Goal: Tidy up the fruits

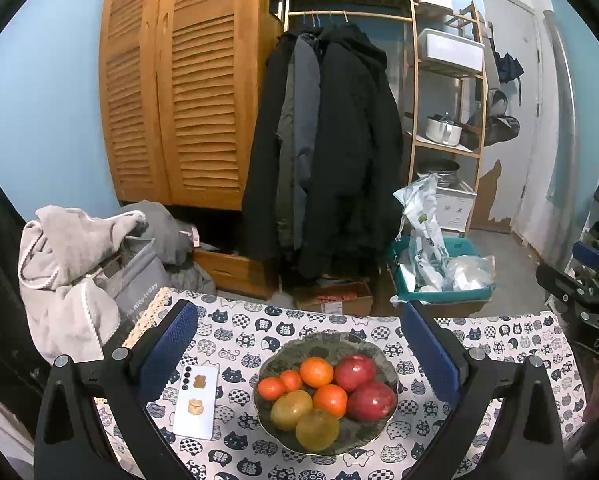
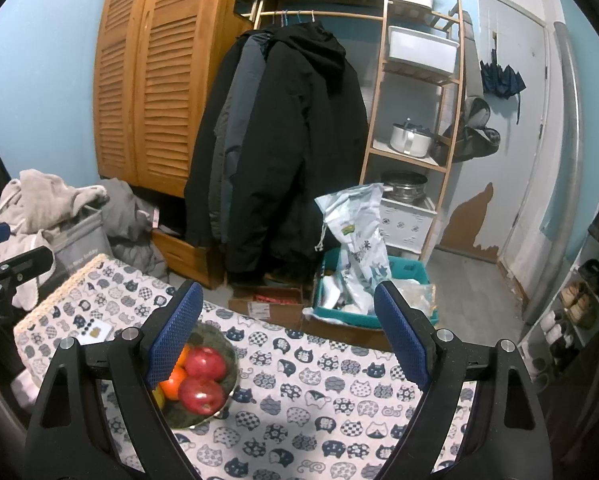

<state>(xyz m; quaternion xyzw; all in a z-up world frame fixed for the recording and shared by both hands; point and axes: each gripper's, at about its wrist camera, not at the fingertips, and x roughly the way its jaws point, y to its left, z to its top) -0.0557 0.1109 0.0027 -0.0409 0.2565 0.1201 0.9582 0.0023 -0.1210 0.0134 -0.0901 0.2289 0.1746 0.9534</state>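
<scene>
All the fruits [image 1: 325,394] lie together in the bowl [image 1: 387,364] on the bench [image 2: 339,400] (a phone [image 1: 196,400] is beside it). Both the left hand-held gripper [image 1: 299,356] and the right hand-held gripper [image 2: 287,344] are released and hold nothing. Any grasp should close gently, because round fruit rolls easily.

Left tool [image 1: 297,344] and right tool [image 2: 287,330], jaws wide apart, empty.

A white phone [image 1: 196,402] lies flat on the cat-print tablecloth [image 1: 243,336]. At twelve o'clock hang dark coats [image 1: 331,152]; at eleven, a louvered wooden wardrobe [image 1: 179,80]; at two, a teal basket [image 1: 439,280].
</scene>
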